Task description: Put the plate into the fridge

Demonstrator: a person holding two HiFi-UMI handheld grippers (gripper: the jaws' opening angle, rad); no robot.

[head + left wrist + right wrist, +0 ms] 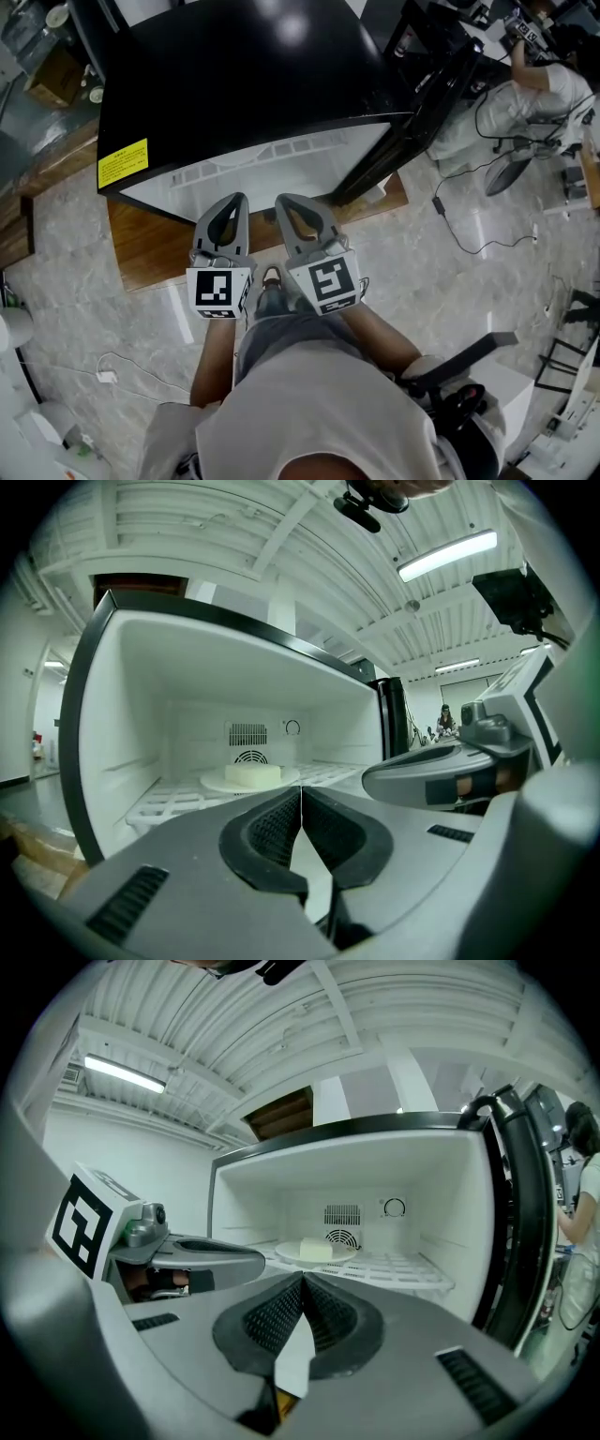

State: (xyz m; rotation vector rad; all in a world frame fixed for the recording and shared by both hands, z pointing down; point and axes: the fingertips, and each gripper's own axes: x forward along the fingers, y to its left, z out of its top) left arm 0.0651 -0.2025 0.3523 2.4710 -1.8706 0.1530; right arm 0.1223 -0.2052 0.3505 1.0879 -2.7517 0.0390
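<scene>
A white plate (248, 780) (316, 1255) with a pale block of food on it rests on the wire shelf at the back of the open fridge (272, 164), near the fan grille. Both grippers hang side by side just outside the fridge's opening, pointed in at it. My left gripper (300, 797) (228, 208) is shut with nothing between its pads. My right gripper (303, 1285) (292, 208) is shut and empty too. The plate is hidden in the head view.
The fridge door (403, 141) stands open at the right. The black fridge sits on a wooden board (155, 248) on a marble floor. Cables (469, 239) trail at the right, where a person (525, 89) sits at a desk.
</scene>
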